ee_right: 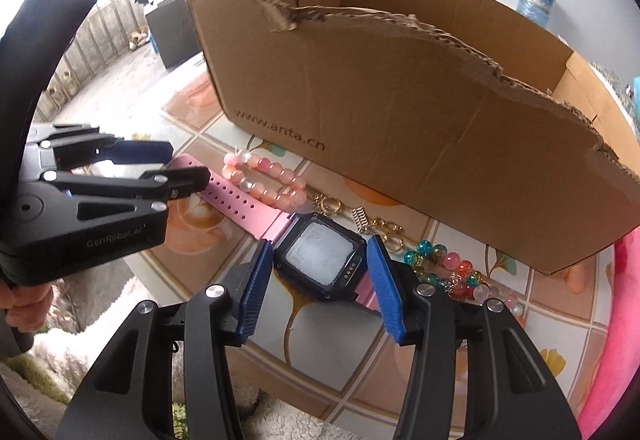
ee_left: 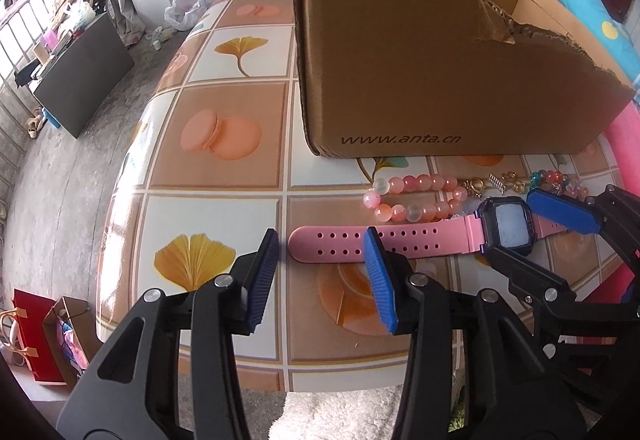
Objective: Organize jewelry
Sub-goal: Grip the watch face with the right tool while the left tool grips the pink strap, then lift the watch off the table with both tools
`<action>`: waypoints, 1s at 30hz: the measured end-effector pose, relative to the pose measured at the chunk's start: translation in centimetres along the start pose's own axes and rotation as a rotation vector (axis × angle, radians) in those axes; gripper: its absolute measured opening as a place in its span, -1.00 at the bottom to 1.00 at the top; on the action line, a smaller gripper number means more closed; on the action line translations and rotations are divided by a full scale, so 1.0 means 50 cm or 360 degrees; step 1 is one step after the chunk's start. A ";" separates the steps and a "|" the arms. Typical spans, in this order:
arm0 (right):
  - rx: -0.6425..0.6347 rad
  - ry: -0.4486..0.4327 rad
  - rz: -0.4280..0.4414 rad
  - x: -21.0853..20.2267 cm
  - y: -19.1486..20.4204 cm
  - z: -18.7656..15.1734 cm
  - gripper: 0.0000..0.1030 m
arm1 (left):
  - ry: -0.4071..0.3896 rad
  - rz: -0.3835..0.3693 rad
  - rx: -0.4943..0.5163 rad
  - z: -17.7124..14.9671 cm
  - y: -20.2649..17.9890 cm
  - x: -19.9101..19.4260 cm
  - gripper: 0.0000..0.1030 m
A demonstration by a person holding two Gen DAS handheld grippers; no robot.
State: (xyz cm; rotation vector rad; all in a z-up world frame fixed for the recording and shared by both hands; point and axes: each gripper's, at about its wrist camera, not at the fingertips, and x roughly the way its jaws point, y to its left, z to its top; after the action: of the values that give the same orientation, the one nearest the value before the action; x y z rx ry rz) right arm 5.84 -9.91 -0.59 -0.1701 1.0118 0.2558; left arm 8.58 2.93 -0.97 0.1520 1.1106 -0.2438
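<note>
A pink-strapped watch with a black square case lies flat on the patterned tablecloth in front of a cardboard box. My right gripper has its blue pads against both sides of the watch case. My left gripper stands open at the free end of the strap. One of its fingers is beyond the strap tip and the other sits over the strap. A pink bead bracelet, gold rings and a multicoloured bead bracelet lie just behind the watch.
The torn-edged box is open on top and takes up the table's back half. The table edge drops to the floor on the left, where a red bag stands. A pink cushion lies to the right. White fluffy fabric is at the near edge.
</note>
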 end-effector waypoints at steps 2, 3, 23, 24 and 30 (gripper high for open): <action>-0.0009 0.0005 -0.0004 -0.004 0.006 -0.004 -0.04 | -0.0002 -0.0002 -0.0002 -0.005 0.001 -0.002 -0.19; -0.0012 0.0007 -0.0004 -0.005 0.008 -0.006 -0.04 | -0.0002 -0.0004 -0.0003 -0.006 0.002 -0.003 -0.19; -0.0160 -0.0001 -0.0045 -0.009 0.072 -0.011 0.06 | 0.0001 -0.0004 0.0048 -0.039 -0.011 -0.021 -0.19; -0.0159 -0.0016 -0.0058 -0.011 0.072 -0.012 0.06 | -0.0007 0.0003 0.0064 -0.042 -0.014 -0.023 -0.19; -0.0205 -0.0038 -0.0088 0.000 0.076 -0.015 0.06 | -0.0047 -0.0043 0.0060 -0.046 -0.008 -0.041 -0.18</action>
State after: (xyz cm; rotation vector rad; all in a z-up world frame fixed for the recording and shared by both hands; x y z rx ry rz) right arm 4.11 -6.49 -1.06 -0.3109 0.9660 0.2723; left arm 5.61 3.33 -0.13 0.1661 1.0794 -0.2903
